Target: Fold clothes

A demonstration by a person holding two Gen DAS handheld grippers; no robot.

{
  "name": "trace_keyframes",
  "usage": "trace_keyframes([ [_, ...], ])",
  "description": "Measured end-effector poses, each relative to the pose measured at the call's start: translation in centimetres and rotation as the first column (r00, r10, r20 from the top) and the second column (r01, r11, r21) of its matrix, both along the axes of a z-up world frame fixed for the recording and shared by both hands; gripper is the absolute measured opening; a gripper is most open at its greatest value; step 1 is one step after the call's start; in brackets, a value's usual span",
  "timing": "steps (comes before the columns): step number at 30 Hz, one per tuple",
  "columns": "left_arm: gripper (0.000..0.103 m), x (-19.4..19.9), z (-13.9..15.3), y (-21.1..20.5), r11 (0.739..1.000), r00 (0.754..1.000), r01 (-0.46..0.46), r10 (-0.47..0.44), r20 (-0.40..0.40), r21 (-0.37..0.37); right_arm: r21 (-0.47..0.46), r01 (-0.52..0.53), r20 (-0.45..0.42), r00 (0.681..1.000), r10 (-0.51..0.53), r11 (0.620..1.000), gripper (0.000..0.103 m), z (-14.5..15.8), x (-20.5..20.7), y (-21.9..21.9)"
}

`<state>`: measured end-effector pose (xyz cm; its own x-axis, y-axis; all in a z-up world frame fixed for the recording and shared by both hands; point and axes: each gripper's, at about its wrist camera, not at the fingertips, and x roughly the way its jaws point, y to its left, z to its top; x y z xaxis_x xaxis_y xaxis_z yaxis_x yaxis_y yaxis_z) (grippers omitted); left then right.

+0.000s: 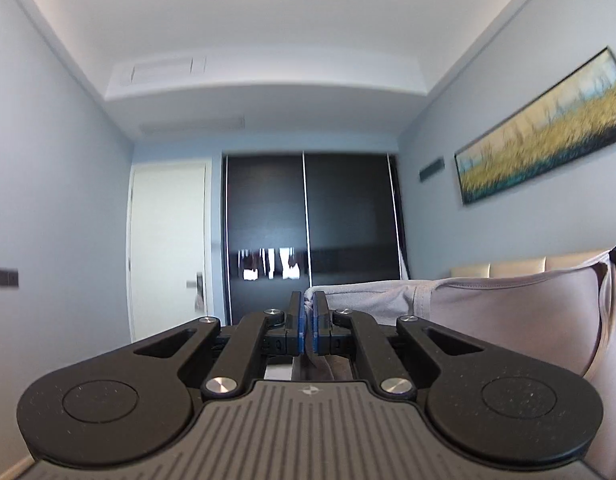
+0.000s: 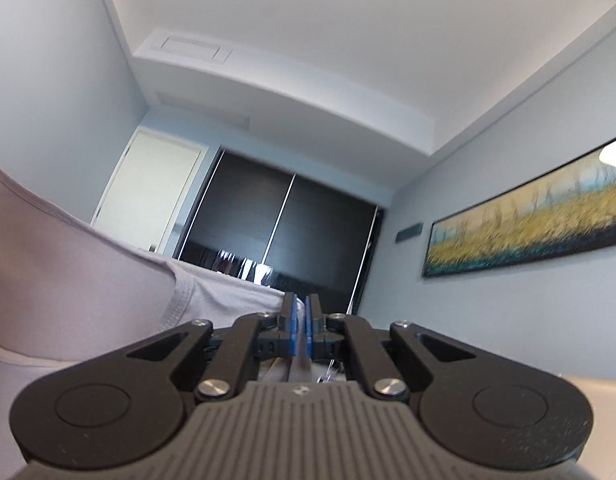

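The shirt (image 1: pixel 508 312) is soft, matt, pale cloth with stitched hems. Beside it, the left gripper (image 1: pixel 307 320) is matt black plastic with shiny metal pins and blue pads. The wardrobe (image 1: pixel 308 220) behind the shirt looks glossy, dark.

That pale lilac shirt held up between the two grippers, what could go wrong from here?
1. The left gripper and right gripper each pinch only a thin edge of the pale lilac cotton shirt; a tug might slip it free.
2. The shirt sags between them, so it may land creased.
3. Both cameras face the dark sliding wardrobe, not the surface below, so laying it down straight is harder.
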<state>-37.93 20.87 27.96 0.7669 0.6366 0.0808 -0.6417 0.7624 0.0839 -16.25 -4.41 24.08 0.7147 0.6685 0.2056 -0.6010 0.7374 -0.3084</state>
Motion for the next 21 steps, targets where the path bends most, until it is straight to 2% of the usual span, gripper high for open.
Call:
trace_keyframes([
  [5,0.002,4.7,-5.4,5.5,0.993,0.985,-0.057,0.039,-0.168,-0.1,-0.134,-0.019,-0.121,0.993,0.003,0.991,0.005,-5.0,3.9,6.0],
  [7,0.002,6.7,-7.9,8.4,0.984,0.973,-0.082,0.045,-0.226,-0.155,-0.196,-0.01,-0.142,0.99,-0.019,0.981,0.005,-7.5,5.5,8.9],
  [11,0.002,10.9,-12.2,13.2,0.967,0.945,-0.129,0.053,-0.323,-0.217,-0.319,0.011,-0.162,0.985,-0.066,0.948,0.005,-12.3,8.7,14.7],
  [17,0.002,17.4,-17.6,19.7,0.945,0.893,-0.2,0.067,-0.446,-0.258,-0.425,0.019,-0.256,0.957,-0.14,0.905,0.004,-18.1,14.8,22.8],
  [21,0.002,20.6,-21.1,23.6,0.926,0.865,-0.242,0.07,-0.496,-0.291,-0.472,0.028,-0.271,0.947,-0.175,0.881,0.004,-21.2,17.7,26.9],
])
